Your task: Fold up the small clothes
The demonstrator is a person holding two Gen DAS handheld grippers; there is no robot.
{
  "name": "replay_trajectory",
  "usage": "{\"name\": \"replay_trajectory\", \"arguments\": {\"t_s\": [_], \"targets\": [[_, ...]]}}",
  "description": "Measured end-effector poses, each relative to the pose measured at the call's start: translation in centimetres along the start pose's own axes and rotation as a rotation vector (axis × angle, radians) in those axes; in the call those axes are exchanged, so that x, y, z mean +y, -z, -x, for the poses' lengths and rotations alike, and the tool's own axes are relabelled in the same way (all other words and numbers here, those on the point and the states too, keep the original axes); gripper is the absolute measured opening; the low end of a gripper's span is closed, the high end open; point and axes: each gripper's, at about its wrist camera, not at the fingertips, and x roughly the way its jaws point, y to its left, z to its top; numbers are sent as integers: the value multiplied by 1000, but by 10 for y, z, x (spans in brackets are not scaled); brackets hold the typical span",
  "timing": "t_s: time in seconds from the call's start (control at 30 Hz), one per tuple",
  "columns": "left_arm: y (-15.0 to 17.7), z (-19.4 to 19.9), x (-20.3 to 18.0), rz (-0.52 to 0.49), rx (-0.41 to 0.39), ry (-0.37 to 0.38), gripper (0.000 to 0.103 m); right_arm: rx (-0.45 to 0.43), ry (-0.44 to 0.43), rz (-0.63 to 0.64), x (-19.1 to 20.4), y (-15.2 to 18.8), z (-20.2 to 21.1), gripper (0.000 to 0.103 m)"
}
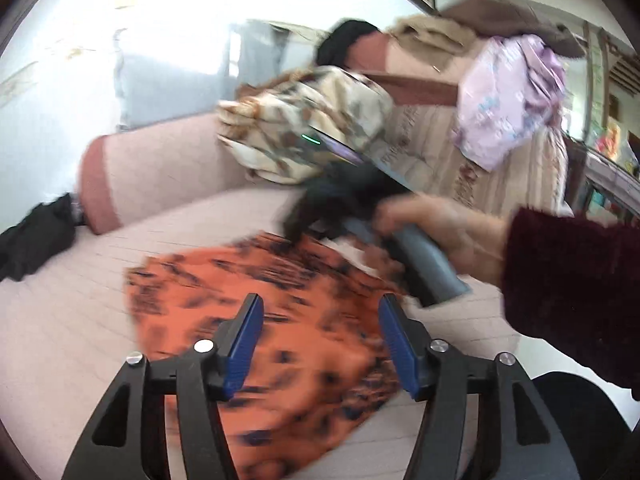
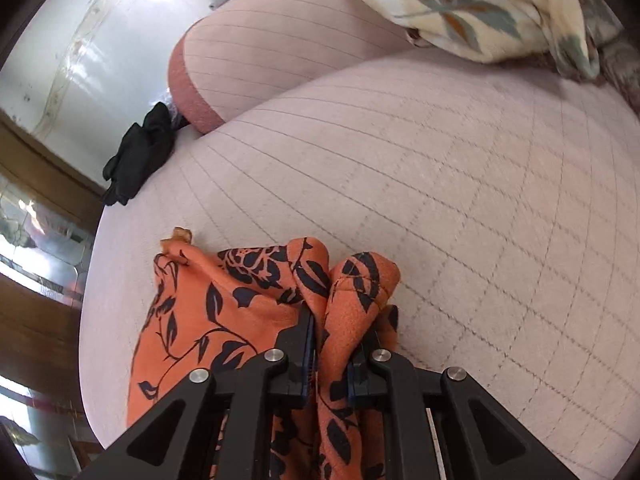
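My right gripper pinches a bunched edge of the orange floral garment lying on the pink sofa, my left gripper hovers spread and empty above it; soft and limp, it seems best taken by corners.
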Motion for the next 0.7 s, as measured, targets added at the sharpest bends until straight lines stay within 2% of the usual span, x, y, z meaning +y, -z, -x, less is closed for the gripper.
{"name": "replay_trajectory", "arguments": {"t_s": [0.07, 0.17, 0.27, 0.37, 0.5, 0.63, 0.7], "targets": [[4, 10, 26, 74, -3, -76, 63, 10, -37, -43, -7, 3, -2, 16], [13, 4, 74, 222, 68, -206, 63, 11, -85, -134, -14, 4, 9, 17], [21, -10, 93, 280, 147, -264, 63, -59, -64, -158, -14, 10, 40, 17], [37, -22, 93, 246, 213, -274, 63, -112, -54, -106, -3, 29, 76, 17], [52, -34, 80, 188, 239, -284, 63, -104, -70, 32, 32, 66, 105, 17], [60, -32, 65, 74, 241, -303, 63, 4, -66, 68, 46, 115, 92, 17], [64, -35, 59, 18, 262, -304, 63, 108, 8, 56, 36, 136, 66, 15]]}}
